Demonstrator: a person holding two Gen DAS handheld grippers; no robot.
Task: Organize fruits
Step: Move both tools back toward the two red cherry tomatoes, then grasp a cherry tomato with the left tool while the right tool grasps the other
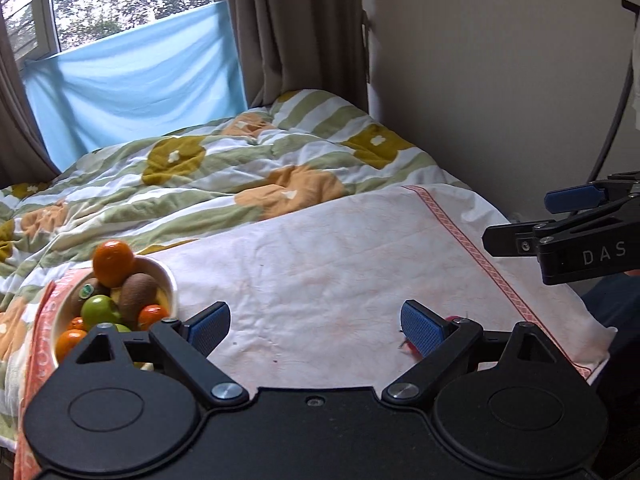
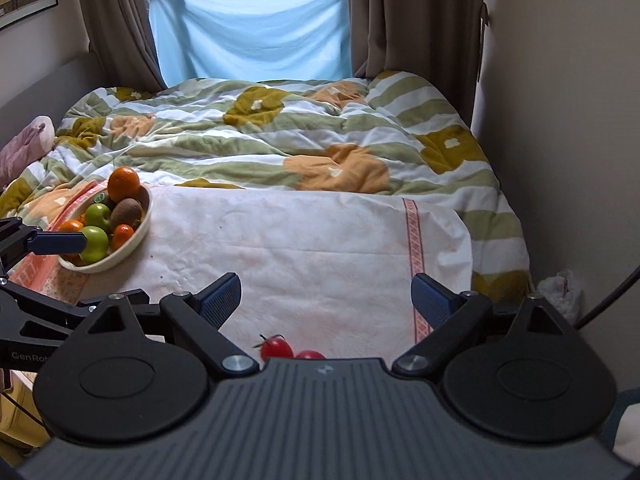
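A cream oval bowl (image 2: 132, 240) on the white cloth (image 2: 312, 248) holds oranges, green apples and kiwis; an orange (image 2: 124, 183) sits on top. The bowl also shows in the left wrist view (image 1: 170, 280) at lower left. Two small red tomatoes (image 2: 276, 347) lie on the cloth at its near edge, partly hidden by my right gripper's body. One shows as a red sliver (image 1: 412, 347) behind the left gripper's right finger. My left gripper (image 1: 316, 324) is open and empty over the cloth. My right gripper (image 2: 326, 300) is open and empty above the tomatoes.
The cloth covers the near part of a bed with a green, white and orange striped duvet (image 2: 280, 140). A wall (image 2: 560, 120) runs along the right. Curtains and a blue sheet (image 2: 252, 24) hang at the window behind. A white plastic bag (image 2: 560, 292) lies right of the bed.
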